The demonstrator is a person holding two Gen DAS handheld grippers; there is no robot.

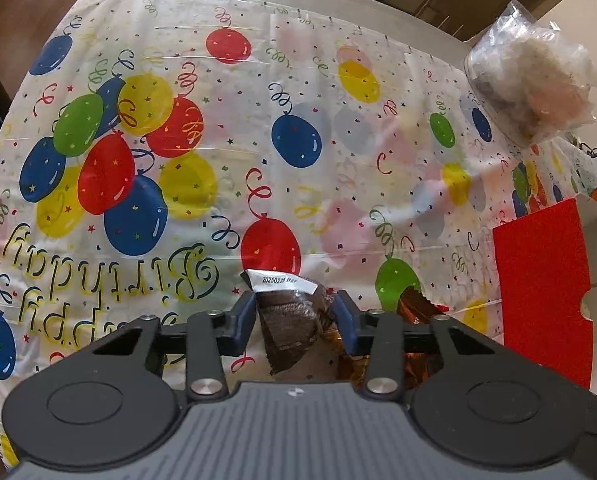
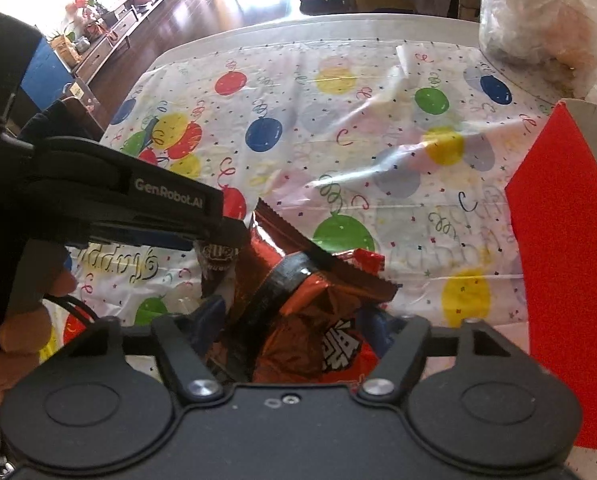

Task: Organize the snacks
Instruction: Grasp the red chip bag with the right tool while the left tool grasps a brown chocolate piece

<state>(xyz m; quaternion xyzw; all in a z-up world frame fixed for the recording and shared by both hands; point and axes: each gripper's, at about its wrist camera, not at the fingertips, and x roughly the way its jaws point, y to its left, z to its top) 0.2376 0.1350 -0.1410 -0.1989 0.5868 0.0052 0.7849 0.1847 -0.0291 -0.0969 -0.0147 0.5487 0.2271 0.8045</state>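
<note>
While you reached down over balloon tablecloth (image 1: 226, 128), left gripper (image 1: 294, 312) pinched brown snack packet (image 1: 294, 320), long axis running away from you. Right gripper (image 2: 294, 320) clasped red chip bag (image 2: 318, 320). Red box (image 2: 562, 240) sat right of both, nearer your right hand.

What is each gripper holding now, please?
Left gripper: closed on the brown snack packet.
Right gripper: closed on the red chip bag.

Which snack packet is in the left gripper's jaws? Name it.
The small brown packet with the white date-stamped end, pinched between the left gripper pads. The larger red-orange packet sits in the right gripper instead.
</note>
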